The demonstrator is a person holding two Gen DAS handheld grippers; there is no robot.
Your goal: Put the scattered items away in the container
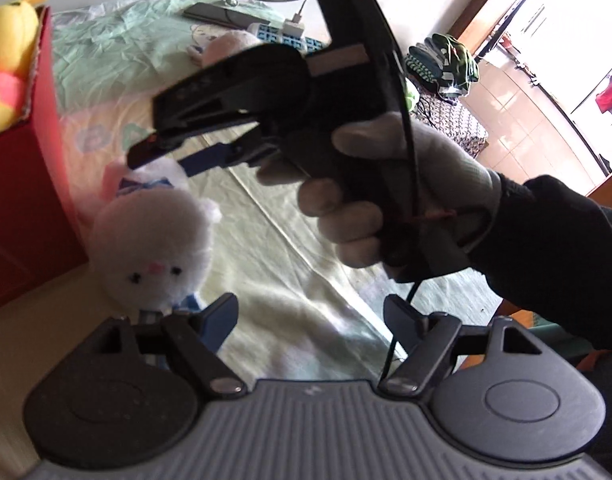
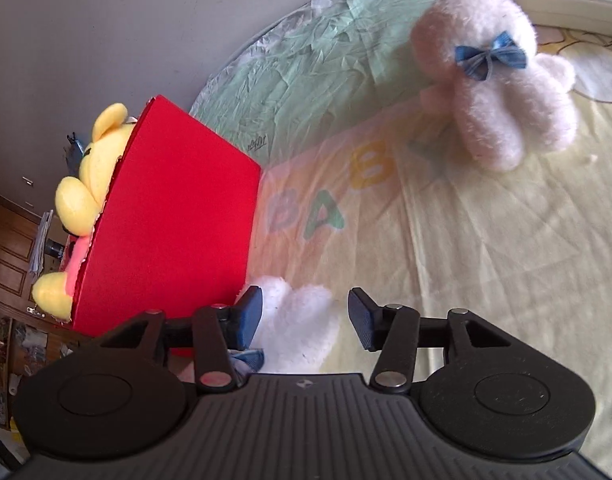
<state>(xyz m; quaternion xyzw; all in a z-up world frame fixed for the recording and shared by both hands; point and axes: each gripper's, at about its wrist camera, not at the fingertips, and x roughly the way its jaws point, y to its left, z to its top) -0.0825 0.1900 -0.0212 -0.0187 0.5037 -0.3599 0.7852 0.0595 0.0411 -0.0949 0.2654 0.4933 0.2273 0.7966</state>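
In the left wrist view the left tool (image 1: 310, 316) stands wide open at the bottom of the frame, with bare sheet between its two fingers. Its left finger (image 1: 220, 316) lies just below the head of a white plush rabbit (image 1: 156, 248), and whether it touches the plush cannot be told. The rabbit lies on the bed (image 1: 314, 264), left of centre, beside the red box (image 1: 22, 200) at the left edge.

Above it the right tool (image 1: 162, 156) reaches in from the right, held by a gloved hand (image 1: 386, 196) in a dark sleeve. Its tips hang over the rabbit's body, parted, with nothing clamped.

In the right wrist view the right tool (image 2: 306, 316) is partly open at the bottom centre. The white rabbit's fluffy part (image 2: 298, 324) sits between its fingers, close against the left finger (image 2: 248, 316) and apart from the right one, so it is not gripped.

The red box (image 2: 178, 216) fills the left middle of that frame. A yellow plush bear (image 2: 86, 200) lies inside it, head and paws showing over the rim.

A pinkish plush rabbit with a blue bow (image 2: 494, 80) lies on the sheet at the upper right, well apart from the box.
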